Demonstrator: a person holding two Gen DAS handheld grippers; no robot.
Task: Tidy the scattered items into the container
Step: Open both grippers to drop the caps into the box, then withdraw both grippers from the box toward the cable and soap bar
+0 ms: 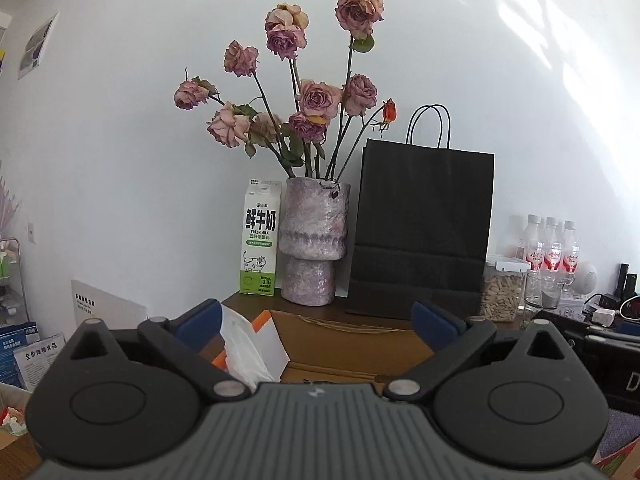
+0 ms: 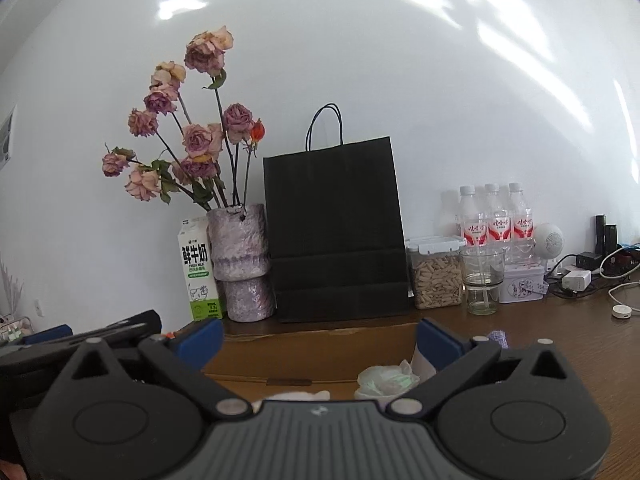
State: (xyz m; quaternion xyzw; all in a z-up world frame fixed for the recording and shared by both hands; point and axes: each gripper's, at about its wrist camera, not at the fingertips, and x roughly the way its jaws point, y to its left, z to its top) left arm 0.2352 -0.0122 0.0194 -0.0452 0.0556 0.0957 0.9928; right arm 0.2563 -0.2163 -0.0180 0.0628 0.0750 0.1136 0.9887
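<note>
The left gripper's body hides the cardboard box [image 1: 344, 344] floor (mostly).

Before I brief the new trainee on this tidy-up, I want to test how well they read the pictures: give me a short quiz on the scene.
1. True or false: the milk carton stands right of the black paper bag in the left wrist view.
2. Multiple choice: what fills the vase? A) dried roses B) pens C) nothing
3. Fill in: the left hand-held gripper and the right hand-held gripper both have their jaws ____, over the cardboard box.

Key:
1. False; it stands left of the vase, which is left of the bag.
2. A
3. Open, nothing between them.
</note>
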